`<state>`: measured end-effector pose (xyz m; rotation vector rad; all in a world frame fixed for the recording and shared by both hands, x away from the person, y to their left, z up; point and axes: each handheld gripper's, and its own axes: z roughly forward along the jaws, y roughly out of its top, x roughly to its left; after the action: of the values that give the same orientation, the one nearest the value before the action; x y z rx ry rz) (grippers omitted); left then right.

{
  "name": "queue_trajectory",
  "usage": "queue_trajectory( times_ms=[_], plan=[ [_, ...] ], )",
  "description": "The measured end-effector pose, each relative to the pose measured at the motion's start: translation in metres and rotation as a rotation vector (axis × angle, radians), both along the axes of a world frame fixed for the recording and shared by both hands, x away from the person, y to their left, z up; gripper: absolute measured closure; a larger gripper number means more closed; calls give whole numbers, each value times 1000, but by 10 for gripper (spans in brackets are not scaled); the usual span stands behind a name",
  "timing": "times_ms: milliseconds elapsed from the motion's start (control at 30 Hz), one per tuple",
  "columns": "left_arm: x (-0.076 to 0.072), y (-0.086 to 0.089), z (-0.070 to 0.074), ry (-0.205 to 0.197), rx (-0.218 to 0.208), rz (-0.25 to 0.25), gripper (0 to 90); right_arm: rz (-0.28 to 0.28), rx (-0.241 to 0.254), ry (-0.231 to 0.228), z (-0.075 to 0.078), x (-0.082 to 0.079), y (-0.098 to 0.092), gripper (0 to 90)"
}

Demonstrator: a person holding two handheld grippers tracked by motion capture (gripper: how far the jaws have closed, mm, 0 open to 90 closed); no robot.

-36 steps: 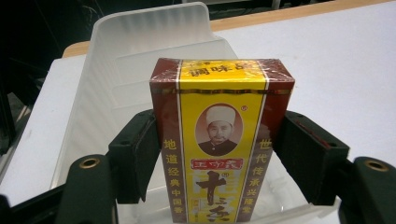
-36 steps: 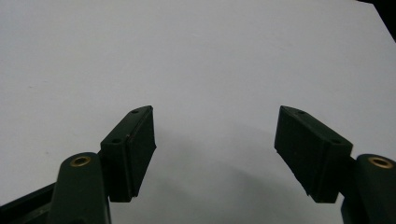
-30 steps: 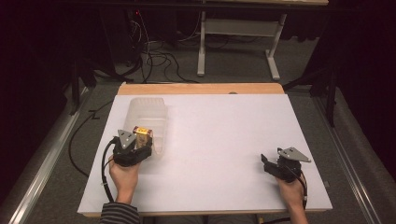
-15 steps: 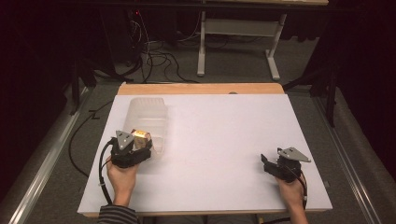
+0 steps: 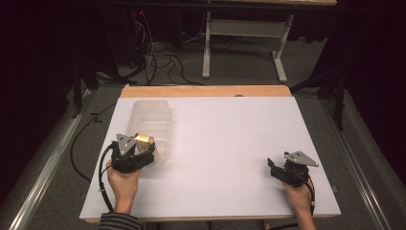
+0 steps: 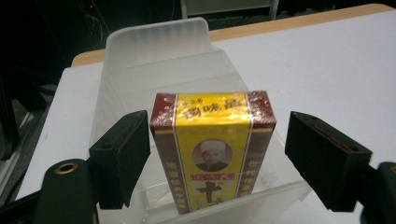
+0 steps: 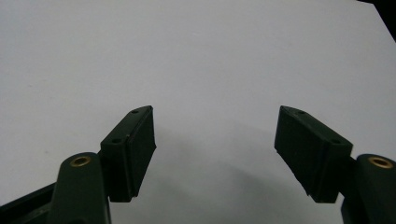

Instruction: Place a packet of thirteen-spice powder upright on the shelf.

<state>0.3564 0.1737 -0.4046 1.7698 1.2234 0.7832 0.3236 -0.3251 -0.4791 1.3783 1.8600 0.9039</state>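
White surface (image 5: 230, 143), frame left: yellow-and-maroon cardboard box (image 6: 212, 149) upright in clear plastic bin (image 6: 154, 51). Left gripper (image 6: 233, 158) jaws just opened, flanking it unpressed; right gripper (image 7: 215, 154) jaws apart, empty. Box probably light, crushable, film-slick; grip broad sides.

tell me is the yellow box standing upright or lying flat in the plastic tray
Upright. In the left gripper view the yellow and maroon box stands on end inside the clear tray, its portrait label facing the camera and its base behind the tray's front wall.

Box (image 6: 212, 149): bottom edge cut off by frame bottom in left gripper view, lower part behind translucent tray (image 6: 154, 51) front wall. Small print on box too fine to read. High view: box mostly hidden behind left gripper (image 5: 139, 152). Right gripper (image 7: 215, 149): jaw bases cut off at bottom edge.
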Motion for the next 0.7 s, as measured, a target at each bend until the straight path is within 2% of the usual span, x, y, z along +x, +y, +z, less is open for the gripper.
queue_trajectory(
  times_ms=[200,400,700],
  plan=[
    [-3,0,9,-20,-11,-5,213,-3,4,1,0,0,0,294],
    [-9,-2,18,-58,-25,-16,210,-2,3,2,0,0,0,294],
    [-17,-12,33,-100,-39,-61,211,-2,5,0,0,0,0,293]
  ],
)
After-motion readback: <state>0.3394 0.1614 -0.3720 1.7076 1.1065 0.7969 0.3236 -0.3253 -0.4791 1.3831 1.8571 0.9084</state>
